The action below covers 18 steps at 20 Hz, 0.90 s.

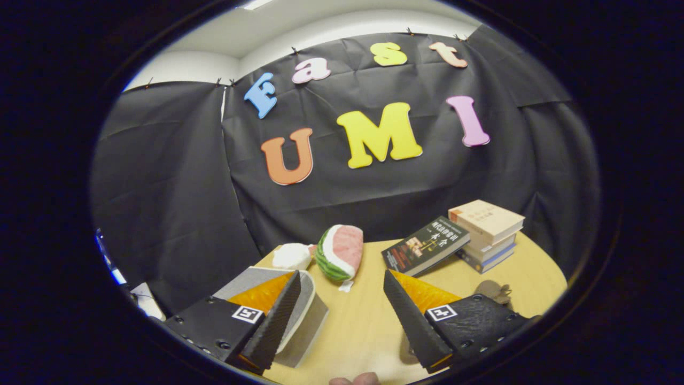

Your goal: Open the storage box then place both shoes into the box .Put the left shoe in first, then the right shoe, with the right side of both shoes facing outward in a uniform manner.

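Your gripper [339, 310] hangs above the light wooden tabletop [363, 321] with its jaws spread wide, released, nothing between them but bare wood. The black ribbed fingers [278, 315] with orange backs point forward. The left finger sits over a grey-and-white box-like thing with a curved white edge [307, 315], low on the tabletop beside that finger; you can't tell from here whether it's the storage box, or whether finger and box touch. Just ahead of the jaws, beyond the gap, a plush watermelon slice, green rind and pink face [340, 252], lies tilted on the tabletop, with a white soft lump [291, 256] touching or just beside it on its left. Ahead of the right finger a dark-covered book [426, 245] leans against a stack of pale and blue books [489, 235]. A small brown-grey object [494, 291], too blurred to name, lies near the right finger's outer side. A fingertip [355, 379] peeks in under the jaws.
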Each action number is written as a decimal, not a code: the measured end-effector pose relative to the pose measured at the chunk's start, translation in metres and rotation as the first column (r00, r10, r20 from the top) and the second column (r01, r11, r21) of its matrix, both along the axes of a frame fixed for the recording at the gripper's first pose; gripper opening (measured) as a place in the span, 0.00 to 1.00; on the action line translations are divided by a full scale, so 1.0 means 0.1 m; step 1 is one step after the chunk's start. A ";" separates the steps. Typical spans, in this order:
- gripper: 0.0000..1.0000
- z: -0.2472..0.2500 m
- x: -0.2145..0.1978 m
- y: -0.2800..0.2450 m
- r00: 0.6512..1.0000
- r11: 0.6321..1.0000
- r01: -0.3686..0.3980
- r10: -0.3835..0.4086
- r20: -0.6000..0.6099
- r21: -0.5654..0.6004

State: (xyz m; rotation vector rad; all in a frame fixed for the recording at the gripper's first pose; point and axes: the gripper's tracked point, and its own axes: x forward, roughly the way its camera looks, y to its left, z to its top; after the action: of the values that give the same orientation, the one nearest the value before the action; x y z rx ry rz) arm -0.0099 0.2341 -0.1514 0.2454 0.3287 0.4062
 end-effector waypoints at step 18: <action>0.96 -1.19 -0.31 1.29 0.868 0.893 -0.160 0.330 -0.372 0.420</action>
State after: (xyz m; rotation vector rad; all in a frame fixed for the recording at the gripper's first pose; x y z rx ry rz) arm -0.0411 0.3636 -0.2704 0.6839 0.7322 0.6758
